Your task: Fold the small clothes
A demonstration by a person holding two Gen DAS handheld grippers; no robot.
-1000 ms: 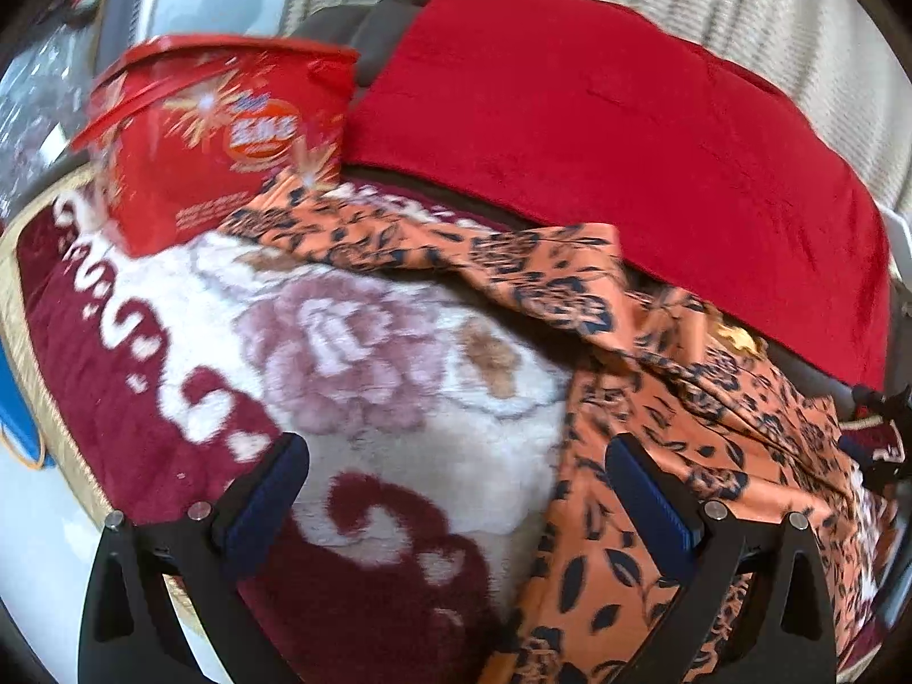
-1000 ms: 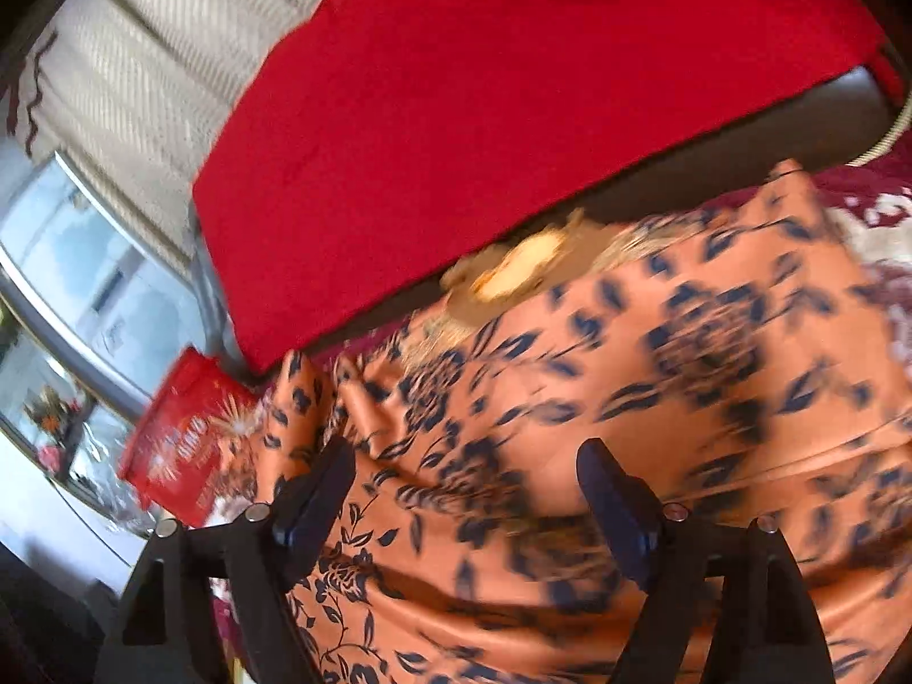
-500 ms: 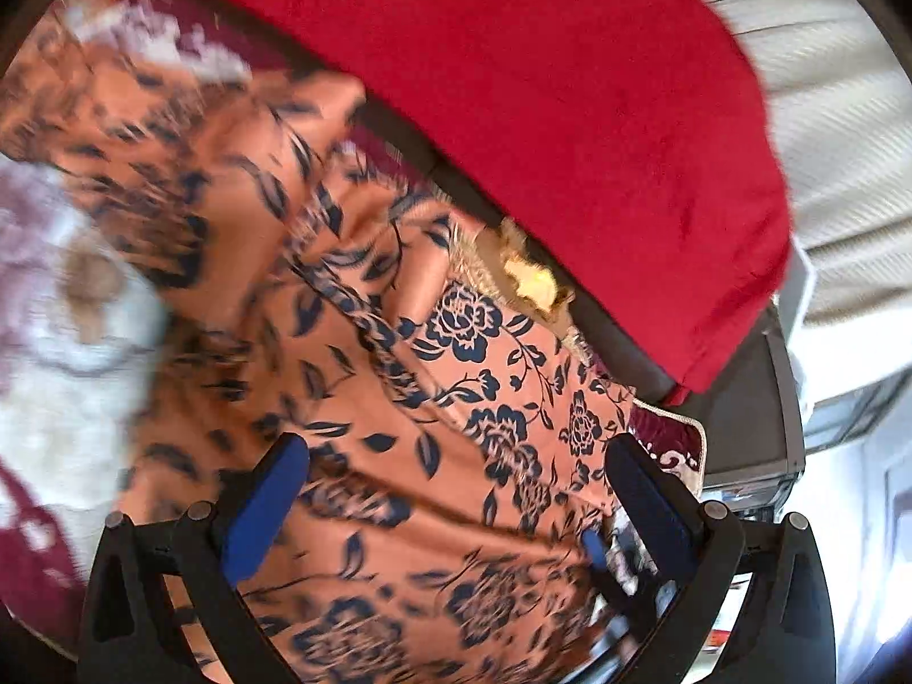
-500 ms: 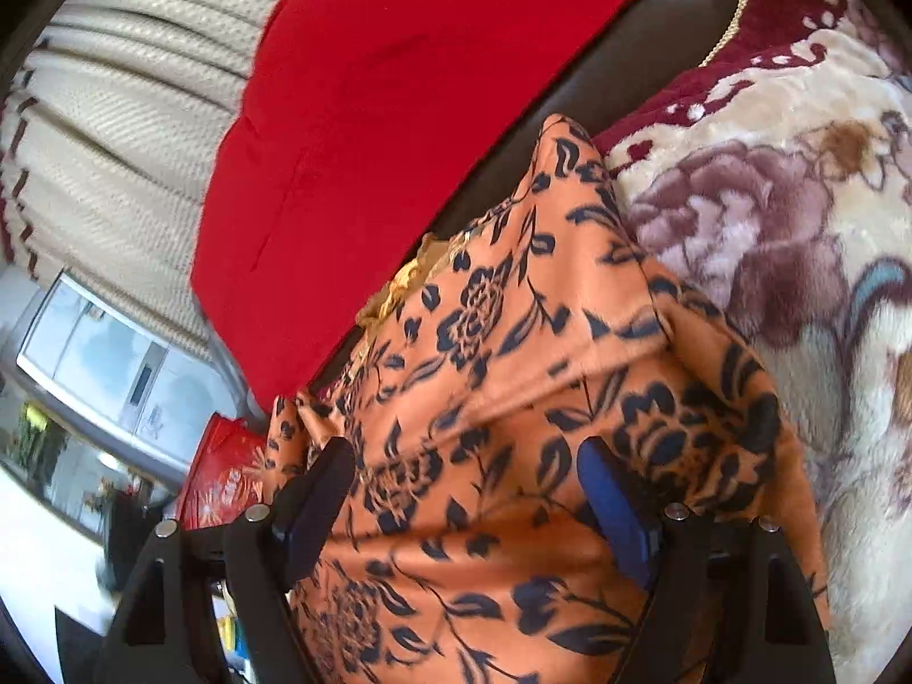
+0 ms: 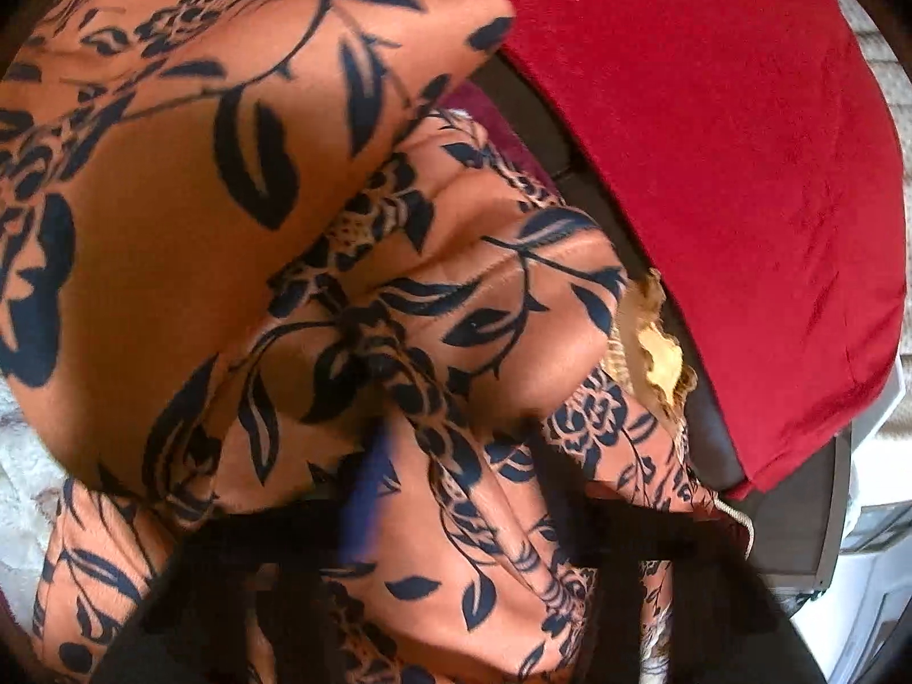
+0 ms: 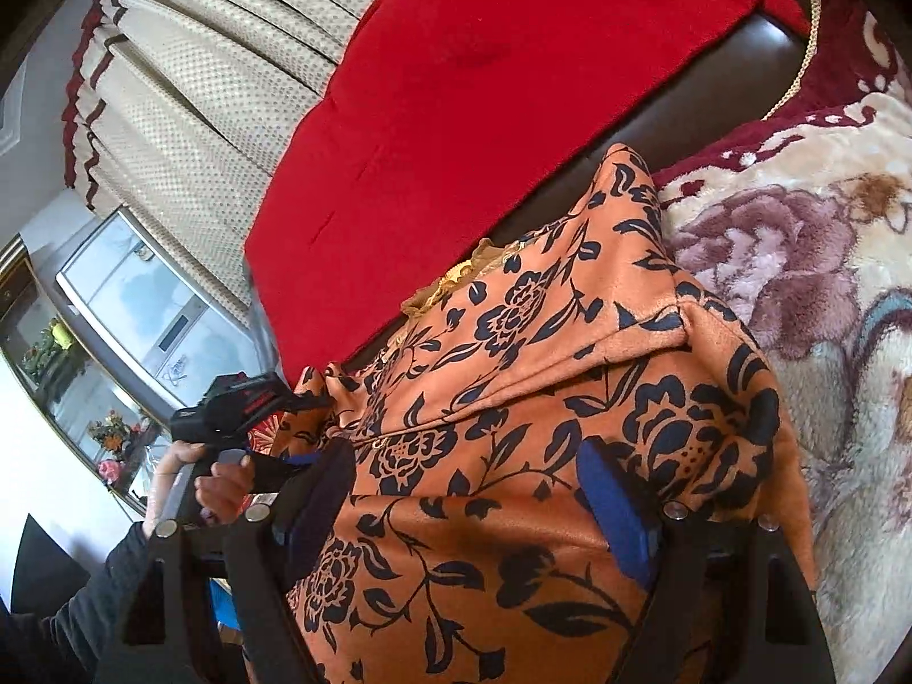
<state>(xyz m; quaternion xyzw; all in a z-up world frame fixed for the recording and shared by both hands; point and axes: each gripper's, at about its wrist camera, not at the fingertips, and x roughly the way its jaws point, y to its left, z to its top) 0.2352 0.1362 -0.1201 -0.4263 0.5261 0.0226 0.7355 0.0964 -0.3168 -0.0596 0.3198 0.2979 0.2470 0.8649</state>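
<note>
The left tongs (image 5: 450,490) have just been closing, and a bunched ridge of the orange flowered garment (image 5: 188,262) runs up between their blurred fingers; whether the pads actually press on the cloth I cannot tell. The right tongs (image 6: 467,490) stand spread, the same garment lying under and between their blue pads (image 6: 613,504), unpinched. Beyond both tips lies a red cloth (image 6: 484,85). Right of the right tongs spreads a plush flowered blanket (image 6: 809,262).

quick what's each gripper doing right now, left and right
Left gripper: jaws have just been closing, pinching a fold of the orange garment.
Right gripper: open, garment lying between its fingers, not gripped.
</note>
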